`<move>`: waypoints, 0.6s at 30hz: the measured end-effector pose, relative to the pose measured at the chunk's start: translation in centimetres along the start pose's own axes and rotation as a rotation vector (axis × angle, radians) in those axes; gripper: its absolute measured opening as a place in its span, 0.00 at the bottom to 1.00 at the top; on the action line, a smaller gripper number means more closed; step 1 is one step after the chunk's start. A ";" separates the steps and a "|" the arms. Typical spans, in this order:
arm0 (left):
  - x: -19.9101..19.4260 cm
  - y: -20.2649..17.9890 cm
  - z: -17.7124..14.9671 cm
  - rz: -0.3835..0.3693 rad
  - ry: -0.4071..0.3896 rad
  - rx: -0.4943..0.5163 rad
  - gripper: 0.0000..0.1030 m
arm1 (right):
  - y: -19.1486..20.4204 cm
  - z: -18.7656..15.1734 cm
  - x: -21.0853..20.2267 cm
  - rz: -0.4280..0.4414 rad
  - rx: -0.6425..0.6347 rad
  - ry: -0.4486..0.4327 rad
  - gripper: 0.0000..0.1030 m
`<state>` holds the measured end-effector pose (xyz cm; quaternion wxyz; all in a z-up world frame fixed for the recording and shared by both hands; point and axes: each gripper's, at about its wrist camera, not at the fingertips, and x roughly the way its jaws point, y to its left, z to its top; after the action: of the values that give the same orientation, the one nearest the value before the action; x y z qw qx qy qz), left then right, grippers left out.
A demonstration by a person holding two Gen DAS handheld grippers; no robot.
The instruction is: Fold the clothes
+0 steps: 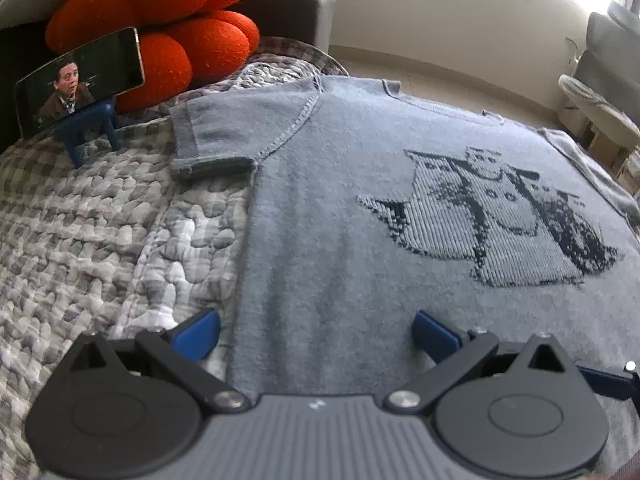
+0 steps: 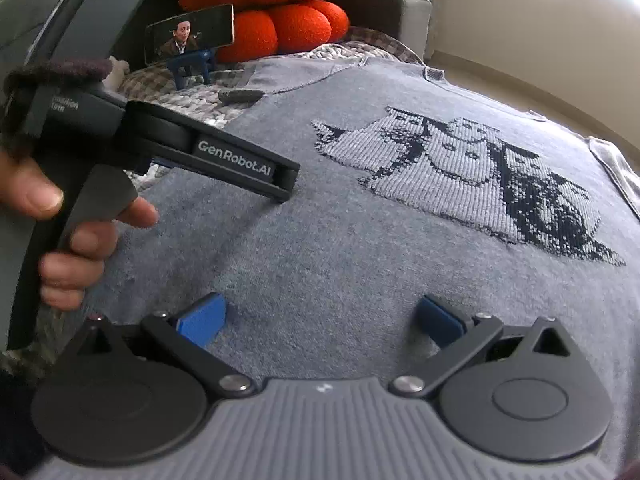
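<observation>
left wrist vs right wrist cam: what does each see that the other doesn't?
Left wrist only: the left gripper, open, straddling the sweater's side edge, and a wide stretch of quilted checked blanket.

Right wrist only: the right gripper, open over mid-fabric, and the person's hand holding the left gripper from the side.

Both: the grey-blue sweater with its knitted motif, laid flat, the phone on a blue stand and the orange cushion.
</observation>
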<state>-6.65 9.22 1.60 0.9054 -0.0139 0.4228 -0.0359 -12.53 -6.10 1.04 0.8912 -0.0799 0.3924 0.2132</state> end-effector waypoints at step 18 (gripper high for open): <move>-1.1 0.5 0.2 0.007 -0.007 -0.016 0.83 | 0.0 0.3 -0.3 0.004 -0.004 0.039 0.97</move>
<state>-7.17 9.84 2.51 0.9069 -0.0197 0.4200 -0.0292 -12.50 -6.11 1.45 0.8826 -0.0849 0.4097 0.2143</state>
